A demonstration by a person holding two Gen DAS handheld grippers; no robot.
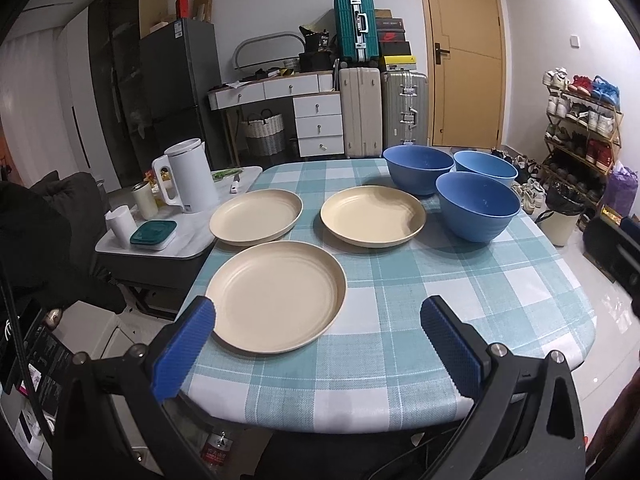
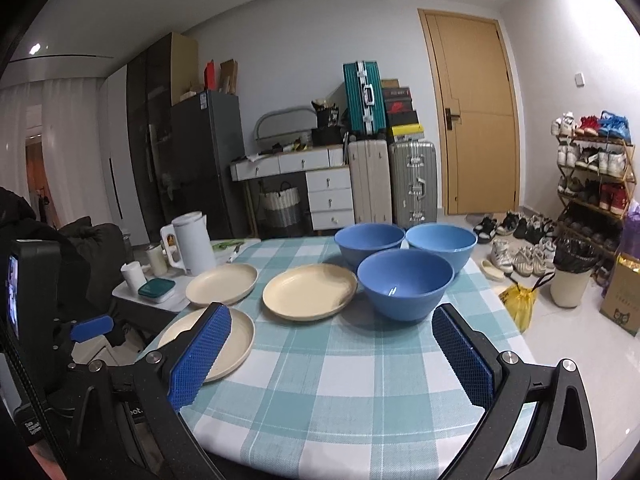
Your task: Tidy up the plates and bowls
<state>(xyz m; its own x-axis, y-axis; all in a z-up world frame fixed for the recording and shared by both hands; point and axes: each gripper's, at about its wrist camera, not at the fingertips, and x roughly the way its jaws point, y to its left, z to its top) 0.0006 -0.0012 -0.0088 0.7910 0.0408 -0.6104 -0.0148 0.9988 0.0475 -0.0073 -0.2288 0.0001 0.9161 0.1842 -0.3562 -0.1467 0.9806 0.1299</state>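
Note:
Three cream plates lie apart on the checked tablecloth: a near plate (image 1: 276,294) (image 2: 236,332), a far-left plate (image 1: 256,216) (image 2: 222,283) and a middle plate (image 1: 372,215) (image 2: 309,291). Behind and to the right stand three blue bowls close together: the nearest bowl (image 1: 478,206) (image 2: 405,282), a back-left bowl (image 1: 418,168) (image 2: 369,242) and a back-right bowl (image 1: 485,168) (image 2: 442,244). My left gripper (image 1: 318,344) hangs open at the table's near edge, its left pad beside the near plate. My right gripper (image 2: 332,354) is open too, empty, over the near cloth.
A side table (image 1: 192,240) left of the dining table carries a white kettle (image 1: 188,176), cups and a green-lidded box (image 1: 154,234). Beyond stand a fridge, drawers, suitcases (image 1: 384,112) and a door. On the right are a shoe rack (image 2: 596,168), a bin (image 2: 570,276) and a yellow bag (image 2: 520,300).

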